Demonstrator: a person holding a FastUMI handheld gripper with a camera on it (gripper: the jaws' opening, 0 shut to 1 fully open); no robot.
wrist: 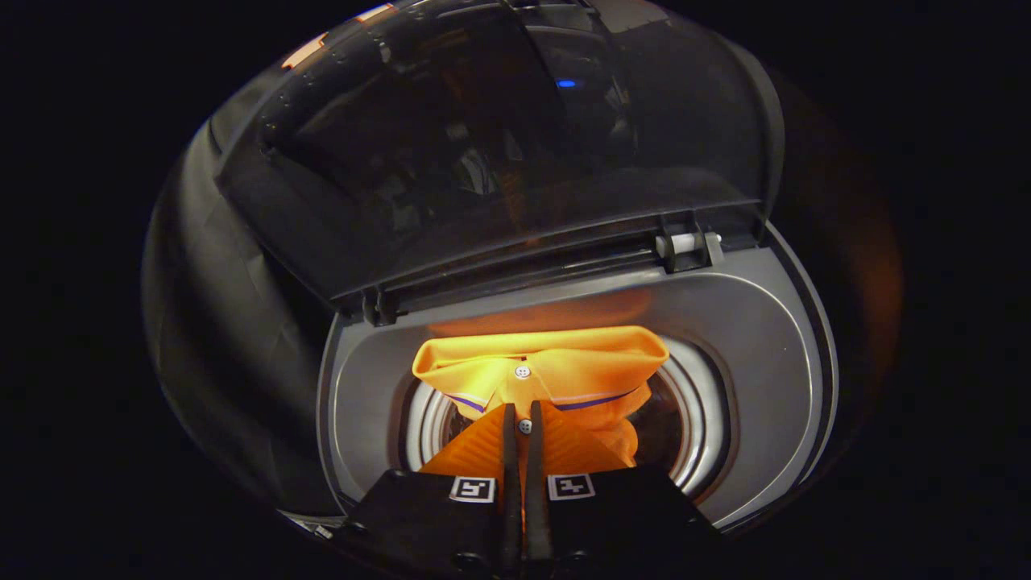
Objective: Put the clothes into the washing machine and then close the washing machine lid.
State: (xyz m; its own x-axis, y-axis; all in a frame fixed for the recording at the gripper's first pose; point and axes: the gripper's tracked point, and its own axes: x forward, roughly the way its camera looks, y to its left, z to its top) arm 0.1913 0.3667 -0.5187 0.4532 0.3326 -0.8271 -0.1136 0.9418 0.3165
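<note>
The orange shirt (556, 374) is hanging over the round hole of the washing machine (757, 346), with its collar spread out on top and the rest going down toward the drum (693, 427). The gripper (523, 423) is pinching the shirt just under the collar, by the little buttons. Its two fingers are pressed close together with the cloth squeezed between them.

The shirt is looking soft, floppy and light. It is bending and folding wherever it is let go, so it will probably slide and drop into the drum by itself. The thick collar and the button strip look like the best places to grab, because the cloth is doubled there and should not slip out easily.

Around the hole, the grey top of the machine is shining a bit orange from the shirt. Behind it, the dark see-through lid (499, 153) is standing up open on its hinges (685, 246). It is not shut yet.
</note>
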